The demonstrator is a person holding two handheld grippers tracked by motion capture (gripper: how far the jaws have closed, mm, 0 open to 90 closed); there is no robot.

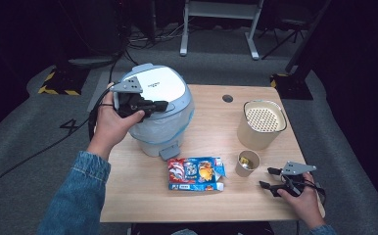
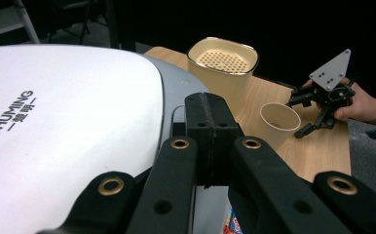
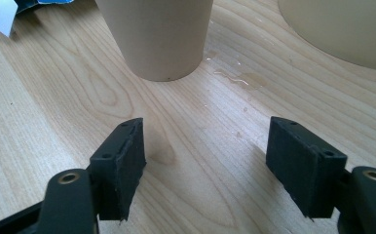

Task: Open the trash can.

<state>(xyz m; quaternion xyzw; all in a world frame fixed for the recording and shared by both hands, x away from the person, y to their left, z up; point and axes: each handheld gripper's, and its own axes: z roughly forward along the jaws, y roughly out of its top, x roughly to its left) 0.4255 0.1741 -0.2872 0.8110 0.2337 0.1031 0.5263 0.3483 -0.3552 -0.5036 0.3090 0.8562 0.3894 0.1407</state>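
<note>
Left claw [image 1: 153, 105] jaws pressed together, resting on the white bin lid [image 1: 165, 83] at desk [image 1: 143, 196] left. Right claw [image 1: 270, 178] jaws apart, empty, low on desk just short of the paper cup [image 1: 247, 163]. Judgement: hold lid steady, slide right claw straight forward, center cup between jaws, close gently; cup holds scraps, wet patch [image 3: 239, 77] beside it.

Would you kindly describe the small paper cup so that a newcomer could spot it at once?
On the wooden table, look right of the big white lidded bin. In front of the tall beige container with the perforated insert stands the small paper cup, just ahead of the right gripper. It is the shortest, open-topped, with something yellowish inside.
</note>
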